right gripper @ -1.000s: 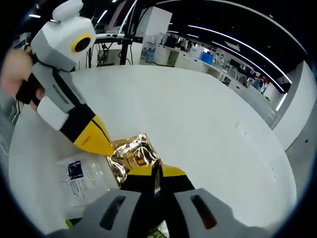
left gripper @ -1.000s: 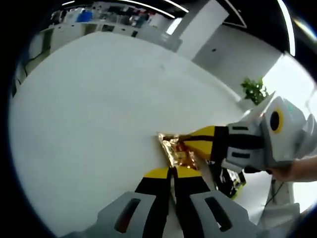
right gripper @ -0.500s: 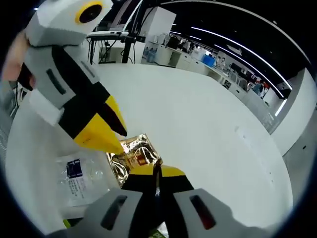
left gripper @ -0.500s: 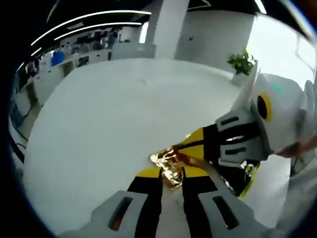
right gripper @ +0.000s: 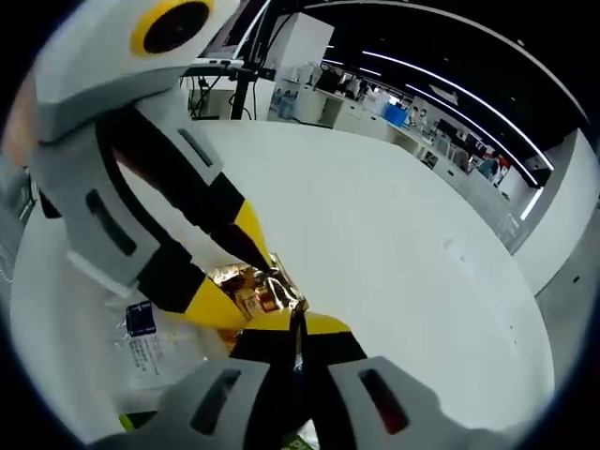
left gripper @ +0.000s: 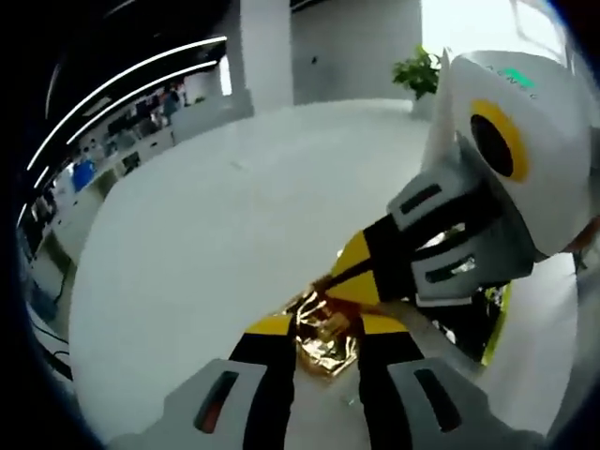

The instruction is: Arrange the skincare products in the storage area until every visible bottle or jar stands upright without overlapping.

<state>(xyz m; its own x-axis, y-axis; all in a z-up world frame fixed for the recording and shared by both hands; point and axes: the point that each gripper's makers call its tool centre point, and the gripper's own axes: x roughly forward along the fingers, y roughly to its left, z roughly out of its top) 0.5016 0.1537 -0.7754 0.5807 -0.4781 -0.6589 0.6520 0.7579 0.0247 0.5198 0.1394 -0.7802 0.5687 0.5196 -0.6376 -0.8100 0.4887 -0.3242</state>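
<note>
one crinkled gold foil sachet (left gripper: 323,330) sits between the spread jaws of the left gripper (left gripper: 325,330), while the right gripper (right gripper: 296,323) pinches its near edge, tips pressed together. one flat clear printed packet (right gripper: 150,342) lies left, on the smooth white round table (right gripper: 403,244).

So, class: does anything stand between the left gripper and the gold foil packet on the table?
Nothing visible does. The left gripper has its jaws open astride the gold packet, while the right gripper is shut on the packet's other edge, so both are already at it on the white table.
</note>
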